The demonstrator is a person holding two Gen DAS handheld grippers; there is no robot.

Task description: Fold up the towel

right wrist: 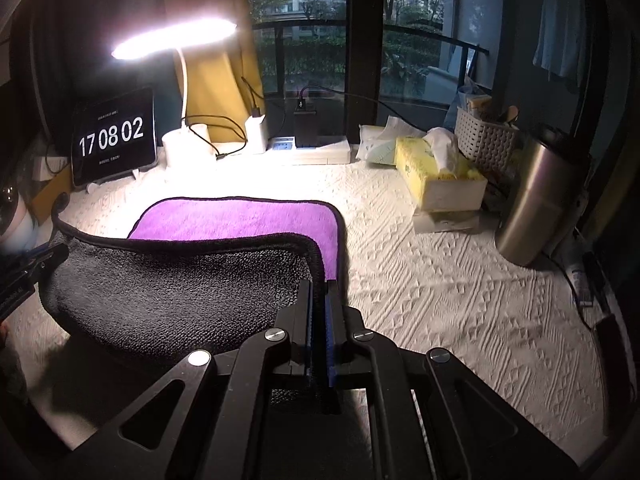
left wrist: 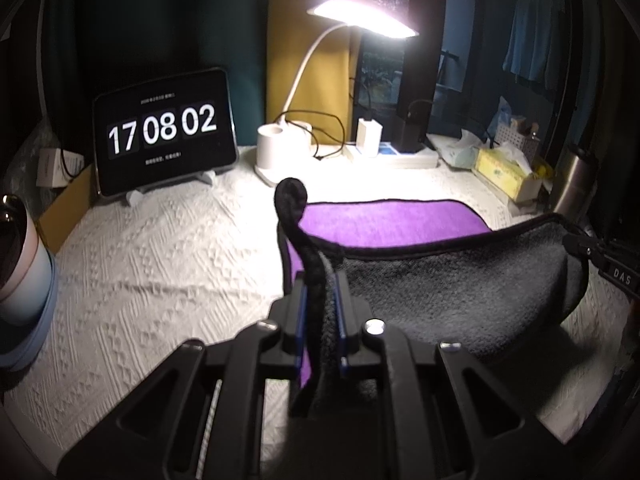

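Note:
The towel (left wrist: 460, 280) is purple on one face and dark grey on the other, with a black hem. Its far part lies flat, purple face up (right wrist: 240, 220), on the white textured cloth. Its near edge is lifted, grey face toward me (right wrist: 180, 292), and sags between both grippers. My left gripper (left wrist: 320, 284) is shut on the towel's near left corner; the corner tip curls up above the fingers. My right gripper (right wrist: 319, 292) is shut on the near right corner. The right gripper also shows at the right edge of the left wrist view (left wrist: 588, 250).
At the back stand a tablet clock (left wrist: 164, 132), a lit desk lamp (left wrist: 360, 20), chargers and a power strip (right wrist: 312, 148). A yellow tissue box (right wrist: 436, 176), a basket (right wrist: 484, 140) and a steel flask (right wrist: 532, 200) are right. A cup (left wrist: 20, 264) is left.

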